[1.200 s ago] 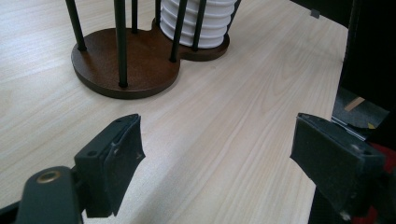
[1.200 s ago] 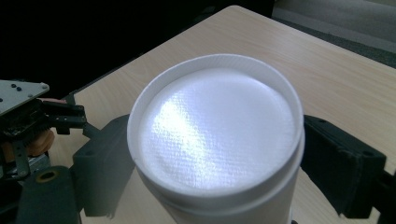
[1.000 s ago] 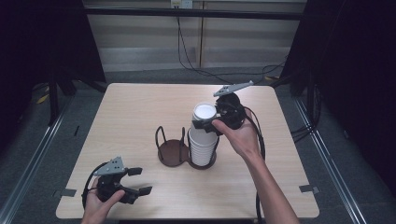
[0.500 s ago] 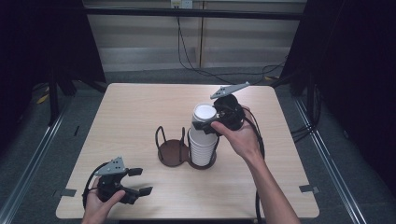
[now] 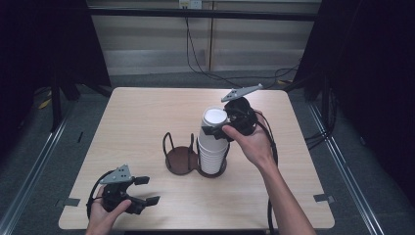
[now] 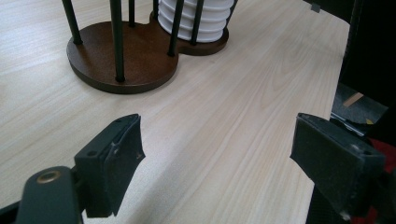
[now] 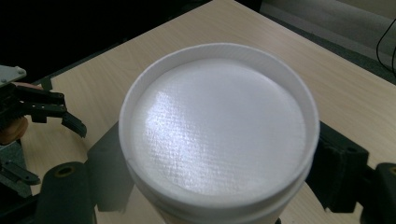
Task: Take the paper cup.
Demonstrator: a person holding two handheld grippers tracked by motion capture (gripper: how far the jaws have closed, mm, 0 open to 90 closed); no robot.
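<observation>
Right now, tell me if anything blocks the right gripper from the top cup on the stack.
Nothing visible does. The right gripper already has its jaws on either side of the top cup of the stack of white cups, which stands in the dark wooden cup holder. The left gripper rests open, far off near the table's front edge.

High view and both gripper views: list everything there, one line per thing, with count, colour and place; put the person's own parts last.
Table: one, light wood, centre of the high view.
Cup holder: one, dark brown base with black posts, two round bays, mid-table; left bay empty.
Stack of cups: one stack, white, upside down in the holder's right bay.
Top cup: one, white, between the right gripper's jaws.
Cables: several, black, on the floor beyond the table.
Left gripper: one, black, near the table's front left corner, jaws open.
Right gripper: one, black, closed on the top cup.
Hands: two, one on each gripper.
</observation>
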